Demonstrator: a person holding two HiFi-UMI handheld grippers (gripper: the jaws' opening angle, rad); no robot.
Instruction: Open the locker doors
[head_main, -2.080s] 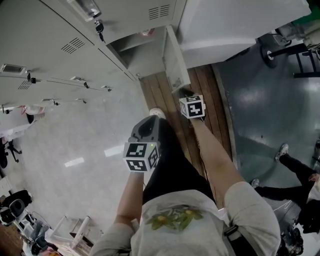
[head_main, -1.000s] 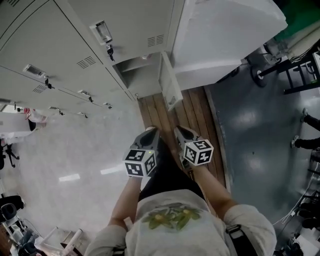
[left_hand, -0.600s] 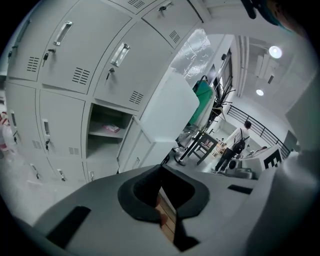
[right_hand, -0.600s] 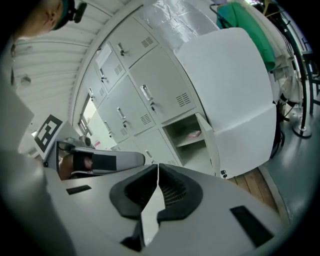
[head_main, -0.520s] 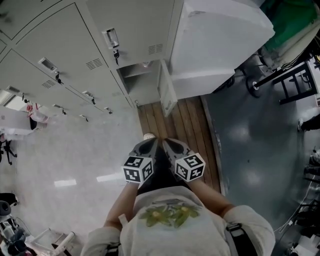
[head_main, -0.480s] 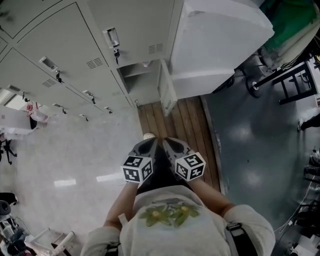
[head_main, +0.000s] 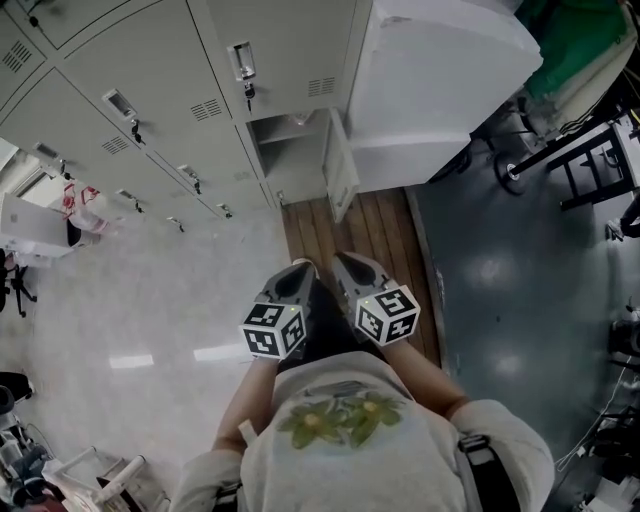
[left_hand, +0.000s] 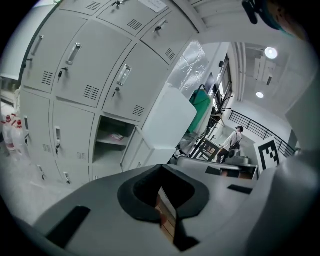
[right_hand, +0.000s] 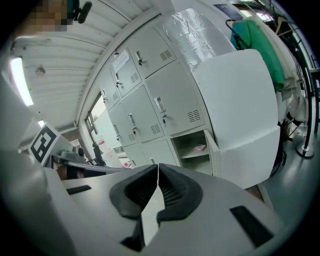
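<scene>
Two grippers: left gripper (head_main: 298, 268), right gripper (head_main: 342, 261). One open locker door (head_main: 341, 166).

The flat item (right_hand: 199, 147) on the open locker (right_hand: 196, 162) shelf is too small to identify.

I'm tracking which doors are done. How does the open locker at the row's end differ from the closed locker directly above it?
The open locker has its door swung outward; the closed locker has its door flush. The open locker shows a shelf with a small item; the closed locker's inside is hidden. The closed locker's handle faces out; the open locker's handle can't be seen. Both are grey metal in one column.
</scene>
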